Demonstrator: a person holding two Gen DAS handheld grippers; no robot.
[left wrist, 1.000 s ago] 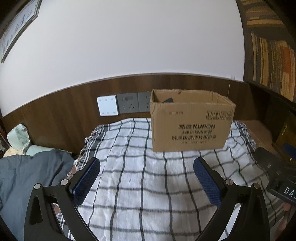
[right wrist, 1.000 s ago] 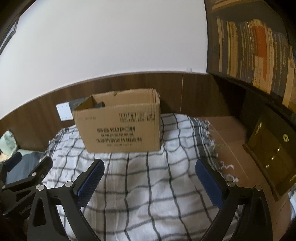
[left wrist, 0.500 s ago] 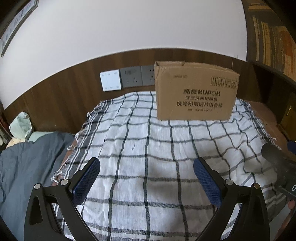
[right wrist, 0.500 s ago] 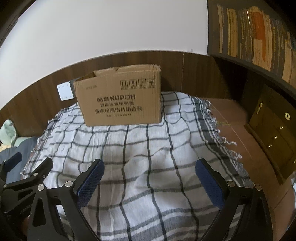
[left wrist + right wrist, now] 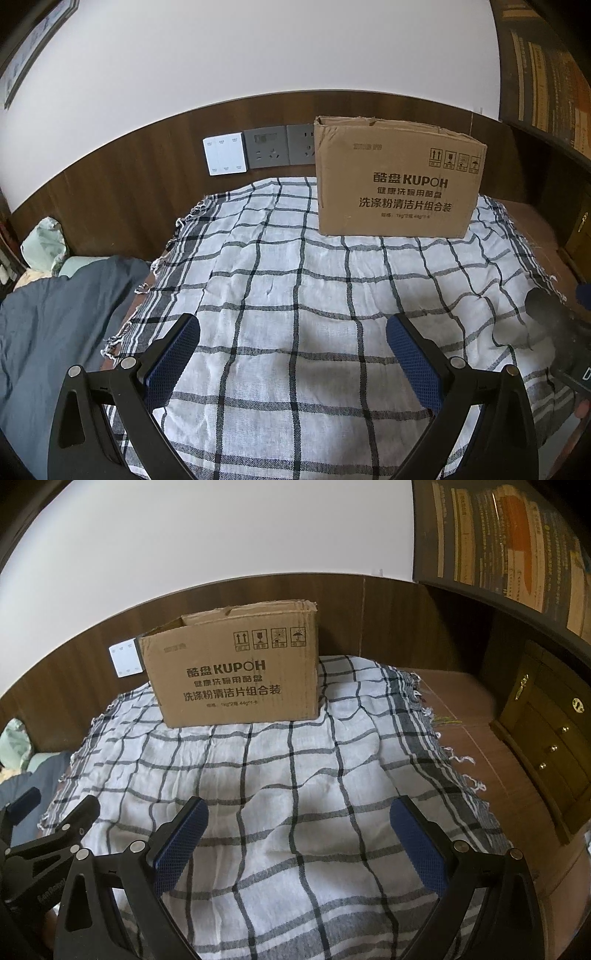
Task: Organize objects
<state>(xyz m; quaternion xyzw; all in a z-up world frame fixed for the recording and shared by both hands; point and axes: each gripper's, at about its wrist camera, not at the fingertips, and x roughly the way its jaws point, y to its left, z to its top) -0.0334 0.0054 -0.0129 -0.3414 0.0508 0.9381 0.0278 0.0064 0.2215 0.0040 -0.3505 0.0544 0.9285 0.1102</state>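
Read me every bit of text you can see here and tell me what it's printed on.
"酷盘 KUPOH": cardboard box front.
"洗涤粉清洁片组合装": same box, large lower line.
Middle line, small spec line and four handling-symbol captions on the box: too small to read.
Book spines on the shelf: blurred, unreadable.

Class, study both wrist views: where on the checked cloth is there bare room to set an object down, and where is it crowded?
The checked cloth lies bare from the cardboard box forward to both open grippers, left gripper and right gripper. It is crowded only at the far edge, where the box stands, and left, where blue bedding borders it.
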